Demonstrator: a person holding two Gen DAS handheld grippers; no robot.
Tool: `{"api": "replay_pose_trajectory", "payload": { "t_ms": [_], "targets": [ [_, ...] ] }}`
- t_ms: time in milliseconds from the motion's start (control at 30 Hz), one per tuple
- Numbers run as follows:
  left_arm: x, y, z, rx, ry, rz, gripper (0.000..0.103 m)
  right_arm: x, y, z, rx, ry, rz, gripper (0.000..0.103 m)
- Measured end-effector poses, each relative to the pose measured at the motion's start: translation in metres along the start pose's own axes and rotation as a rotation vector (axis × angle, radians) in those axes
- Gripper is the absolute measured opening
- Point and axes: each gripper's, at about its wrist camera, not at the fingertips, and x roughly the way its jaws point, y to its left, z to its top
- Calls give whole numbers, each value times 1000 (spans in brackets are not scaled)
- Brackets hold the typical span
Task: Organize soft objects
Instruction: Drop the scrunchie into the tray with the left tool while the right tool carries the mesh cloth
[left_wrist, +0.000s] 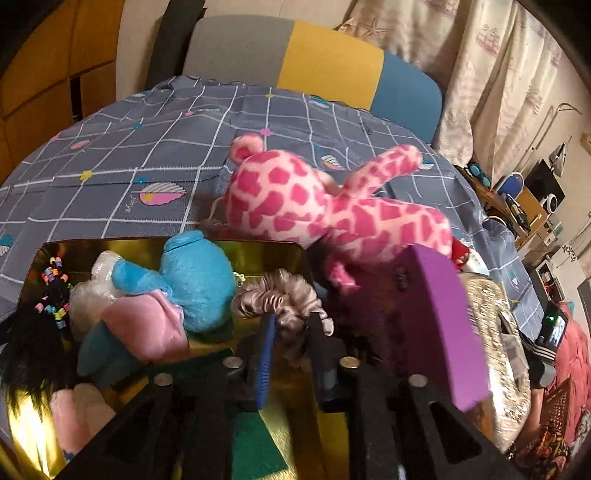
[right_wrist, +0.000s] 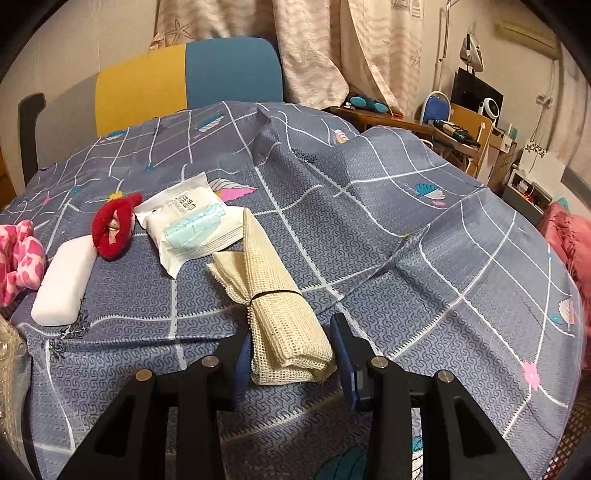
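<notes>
In the left wrist view my left gripper (left_wrist: 290, 332) hangs over a gold tray (left_wrist: 258, 251), its jaws closed on a mauve satin scrunchie (left_wrist: 280, 299). The tray holds a blue plush (left_wrist: 195, 277), a pink cloth (left_wrist: 147, 325), a beaded black piece (left_wrist: 55, 295) and other soft items. A pink spotted giraffe plush (left_wrist: 314, 206) lies just beyond the tray. In the right wrist view my right gripper (right_wrist: 291, 350) straddles a rolled cream mesh mat (right_wrist: 280, 325), jaws apart on either side of it. A red scrunchie (right_wrist: 112, 225), a white sponge (right_wrist: 62, 284) and a mask pack (right_wrist: 192, 225) lie to its left.
A purple block (left_wrist: 443, 321) stands right of the left gripper. Everything rests on a grey grid-patterned cloth (right_wrist: 369, 229). A grey, yellow and blue chair back (right_wrist: 184, 81) is behind it. A cluttered desk (right_wrist: 461, 136) and a red blanket (right_wrist: 569, 236) are at the right.
</notes>
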Motion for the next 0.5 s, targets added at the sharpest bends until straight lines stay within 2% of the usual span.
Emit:
{"api": "replay_pose_trajectory", "payload": {
  "t_ms": [33, 67, 267, 500],
  "targets": [
    [3, 2, 1, -4, 2, -5, 38, 0, 0, 0, -3, 0, -3, 40],
    [5, 5, 2, -11, 4, -7, 39, 0, 1, 0, -4, 0, -5, 40],
    [-5, 11, -3, -37, -11, -39, 39, -1, 4, 1, -16, 1, -17, 40],
    [-30, 19, -28, -74, -24, -57, 39, -18, -5, -1, 14, -22, -9, 40]
  ]
}}
